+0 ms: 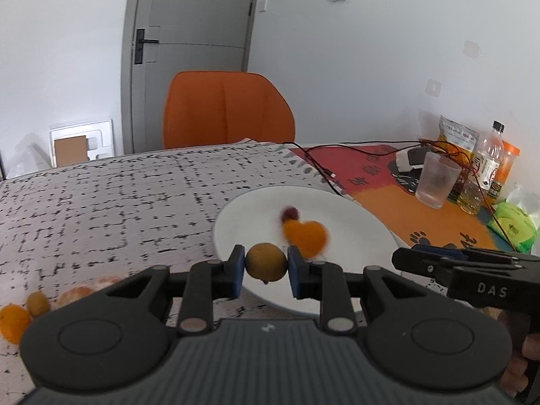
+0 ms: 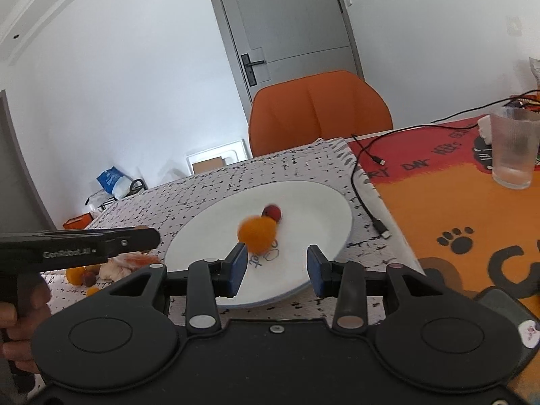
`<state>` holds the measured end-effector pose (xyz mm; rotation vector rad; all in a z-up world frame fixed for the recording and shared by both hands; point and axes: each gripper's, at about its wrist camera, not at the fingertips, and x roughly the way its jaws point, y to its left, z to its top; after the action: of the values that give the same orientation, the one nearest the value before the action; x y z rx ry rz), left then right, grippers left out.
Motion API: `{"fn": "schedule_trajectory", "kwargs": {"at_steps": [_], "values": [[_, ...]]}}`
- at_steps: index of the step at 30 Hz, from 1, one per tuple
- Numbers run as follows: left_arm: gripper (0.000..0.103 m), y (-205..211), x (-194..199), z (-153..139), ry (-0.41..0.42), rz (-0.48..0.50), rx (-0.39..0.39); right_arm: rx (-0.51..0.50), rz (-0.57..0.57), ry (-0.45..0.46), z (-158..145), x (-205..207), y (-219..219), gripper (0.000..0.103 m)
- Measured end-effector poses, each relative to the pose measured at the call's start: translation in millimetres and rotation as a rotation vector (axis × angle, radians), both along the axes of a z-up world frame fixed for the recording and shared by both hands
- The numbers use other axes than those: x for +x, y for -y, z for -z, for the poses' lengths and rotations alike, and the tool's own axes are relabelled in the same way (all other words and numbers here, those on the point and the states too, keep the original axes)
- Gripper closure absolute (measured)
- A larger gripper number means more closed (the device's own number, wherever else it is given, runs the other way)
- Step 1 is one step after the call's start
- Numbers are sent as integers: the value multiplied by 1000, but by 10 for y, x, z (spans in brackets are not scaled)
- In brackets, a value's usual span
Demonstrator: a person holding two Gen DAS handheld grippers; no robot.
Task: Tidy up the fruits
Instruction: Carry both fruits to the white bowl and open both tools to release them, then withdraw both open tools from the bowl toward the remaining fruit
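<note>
My left gripper (image 1: 266, 266) is shut on a small yellow-brown round fruit (image 1: 266, 262), held over the near rim of the white plate (image 1: 337, 202). On the plate lie a blurred orange fruit (image 1: 305, 234) and a small dark red fruit (image 1: 290, 213). My right gripper (image 2: 275, 266) is open and empty over the near part of the plate (image 2: 320, 202); the orange fruit (image 2: 257, 233) is just beyond its left finger and the red fruit (image 2: 272, 212) lies behind that. The left gripper's side shows in the right wrist view (image 2: 81, 244).
Loose fruits and peeled segments (image 1: 37, 303) lie on the patterned cloth to the left; they also show in the right wrist view (image 2: 114, 265). A glass (image 1: 437, 180), bottles (image 1: 489, 162), packets and cables (image 2: 368, 182) stand to the right. An orange chair (image 1: 227, 111) is behind the table.
</note>
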<state>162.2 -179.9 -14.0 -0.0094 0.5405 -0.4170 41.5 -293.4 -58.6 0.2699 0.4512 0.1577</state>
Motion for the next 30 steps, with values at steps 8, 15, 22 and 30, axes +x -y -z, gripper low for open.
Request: {"fn": "schedule_trajectory", "kwargs": {"at_steps": [8,15,22,30], "values": [[78,198,68,32,-8,26,18,14,2,-14,49,-72,90,64],[71,183,58,-24,2,2,30,24,-6,-17,73,-64,89,63],[44,-33,-13,-3,-3,-63,64,37,-28,-17,94,-38,-5,60],[28,-435,-131,8,-8,-190,70,66,-82,2,105,-33,-124,54]]}}
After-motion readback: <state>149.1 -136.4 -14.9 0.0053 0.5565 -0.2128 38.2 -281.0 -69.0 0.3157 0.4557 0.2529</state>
